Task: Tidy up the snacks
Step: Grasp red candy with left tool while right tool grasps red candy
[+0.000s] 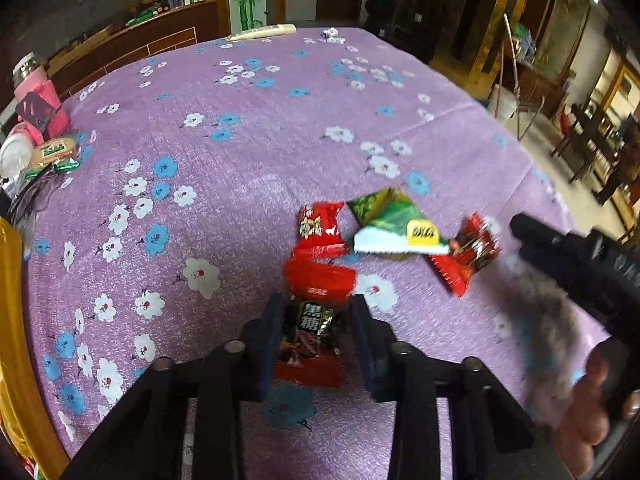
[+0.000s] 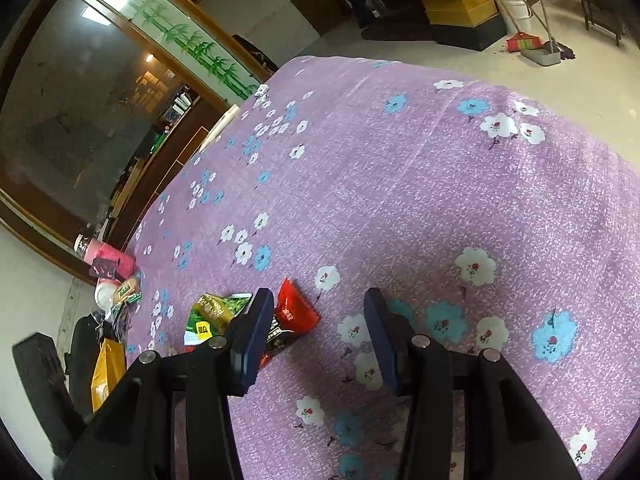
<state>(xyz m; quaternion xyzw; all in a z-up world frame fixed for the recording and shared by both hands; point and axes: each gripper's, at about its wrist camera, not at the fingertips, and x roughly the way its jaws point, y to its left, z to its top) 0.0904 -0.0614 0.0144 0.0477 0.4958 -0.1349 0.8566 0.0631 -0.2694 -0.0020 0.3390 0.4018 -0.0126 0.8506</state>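
In the left wrist view my left gripper (image 1: 316, 320) straddles a red and black snack packet (image 1: 312, 336) lying on the purple flowered tablecloth (image 1: 240, 128); the jaws stand slightly apart on either side of it. Beyond lie a red packet (image 1: 320, 224), a green packet (image 1: 392, 220) and another red packet (image 1: 468, 256). My right gripper (image 2: 316, 312) is open and empty above the cloth, with a red packet (image 2: 292, 316) and the green packet (image 2: 212, 312) just left of it. It shows blurred in the left wrist view (image 1: 576, 264).
A pink bottle (image 1: 38, 100), a white cup and a small green-labelled snack (image 1: 54, 152) stand at the table's far left edge. A yellow bag (image 2: 106, 372) sits at the left. The table edge drops to a tiled floor on the right.
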